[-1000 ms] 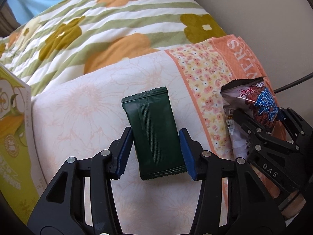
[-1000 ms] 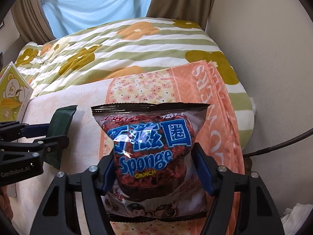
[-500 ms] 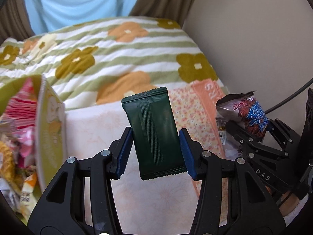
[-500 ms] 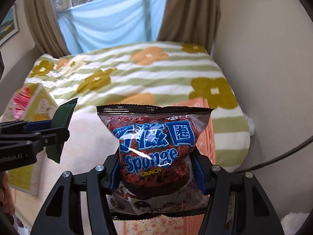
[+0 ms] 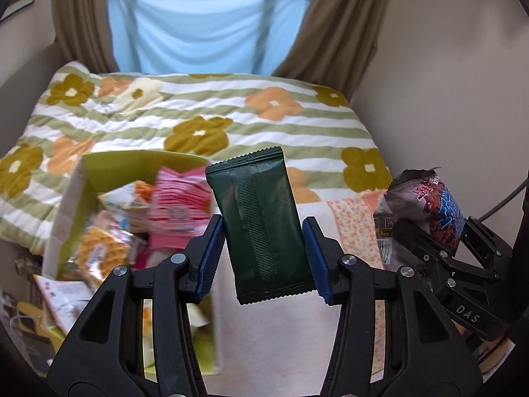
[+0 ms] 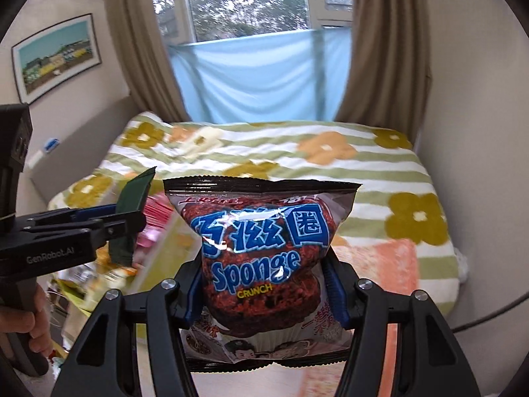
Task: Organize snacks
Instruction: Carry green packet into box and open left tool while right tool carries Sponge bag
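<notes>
Filling most of both views, a bed point(image 5: 264, 122) was seen under a quilt of green and white stripes with orange and olive flowers, set against a window hung with a pale blue cloth point(image 6: 264, 76) and flanked by brown curtains point(image 5: 334, 23). A framed picture point(image 6: 54, 58) was seen on the wall at the left of the right wrist view. A peach floral towel point(image 5: 350, 218) was spread across the near end of the bed. At the bed's left side an open yellow-green box point(image 5: 76, 205) was seen, blurred, crammed with pink and orange snack packets point(image 5: 178, 205).

The puffed Sponge Crunch bag point(image 6: 264, 248) was held upright in the right claw point(image 6: 264, 284), above the bed, its blue pads pressed into the bag's lower sides; the jaws had just been closing a little on it. In the left wrist view the same bag was seen at the right edge, gripped side-on.

The dark green wrapper point(image 5: 261, 225) was clamped upright and slightly tilted in the left claw point(image 5: 263, 254), its crimped back seam turned to the camera and the pads tight on both long edges. It was held in the air just beside the box's near right corner. A hand point(image 6: 23, 324) was seen wrapped round the left claw's handle at the lower left of the right wrist view.
</notes>
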`<state>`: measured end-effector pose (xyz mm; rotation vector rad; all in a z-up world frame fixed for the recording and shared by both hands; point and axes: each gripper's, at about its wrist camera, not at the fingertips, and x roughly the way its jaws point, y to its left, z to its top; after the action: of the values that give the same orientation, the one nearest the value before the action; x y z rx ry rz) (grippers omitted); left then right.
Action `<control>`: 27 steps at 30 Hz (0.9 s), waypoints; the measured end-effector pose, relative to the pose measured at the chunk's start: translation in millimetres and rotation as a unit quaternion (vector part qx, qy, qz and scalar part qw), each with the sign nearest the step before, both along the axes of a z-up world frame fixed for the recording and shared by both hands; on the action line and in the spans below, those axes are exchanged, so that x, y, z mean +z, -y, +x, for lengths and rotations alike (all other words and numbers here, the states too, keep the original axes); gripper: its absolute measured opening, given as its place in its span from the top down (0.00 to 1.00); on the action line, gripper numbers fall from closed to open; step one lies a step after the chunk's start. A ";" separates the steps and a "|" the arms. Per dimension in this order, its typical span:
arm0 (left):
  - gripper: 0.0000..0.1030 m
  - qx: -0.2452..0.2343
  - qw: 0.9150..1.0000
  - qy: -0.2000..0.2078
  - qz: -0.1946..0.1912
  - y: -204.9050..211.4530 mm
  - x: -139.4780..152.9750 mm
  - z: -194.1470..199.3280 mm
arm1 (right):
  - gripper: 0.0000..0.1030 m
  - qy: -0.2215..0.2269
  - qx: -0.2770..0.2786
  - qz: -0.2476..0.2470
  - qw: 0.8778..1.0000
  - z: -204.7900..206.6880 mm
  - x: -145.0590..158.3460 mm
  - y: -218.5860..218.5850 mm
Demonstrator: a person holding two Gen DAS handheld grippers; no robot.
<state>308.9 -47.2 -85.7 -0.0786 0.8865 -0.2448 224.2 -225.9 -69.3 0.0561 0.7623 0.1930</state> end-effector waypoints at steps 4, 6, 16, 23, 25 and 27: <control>0.57 0.011 1.000 -0.001 0.001 -52.1 3.7 0.0 | 0.46 0.007 0.015 0.012 1.000 2.1 7.9 -43.4; 0.57 0.015 1.000 -0.005 0.004 -74.7 1.0 0.6 | 0.46 0.006 0.022 0.020 1.000 4.3 9.2 -65.9; 0.57 0.006 0.999 -0.036 0.012 -172.0 -32.5 20.2 | 0.46 -0.015 0.025 0.031 0.999 14.0 -6.6 -162.1; 0.56 -0.027 0.997 -0.070 0.019 -196.3 -59.6 38.7 | 0.46 -0.026 -0.001 0.040 0.999 18.7 -17.6 -197.3; 0.52 -0.033 0.996 -0.082 0.016 -196.2 -65.1 42.5 | 0.46 -0.030 -0.004 0.036 0.999 18.6 -19.1 -203.6; 0.19 -0.032 0.995 -0.089 0.016 -197.8 -69.3 44.2 | 0.46 -0.037 -0.006 0.033 0.999 19.7 -20.7 -206.9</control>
<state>353.1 150.6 -155.0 -0.0423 1.0715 -0.2871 243.9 -19.0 -90.0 0.1312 0.8288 0.2054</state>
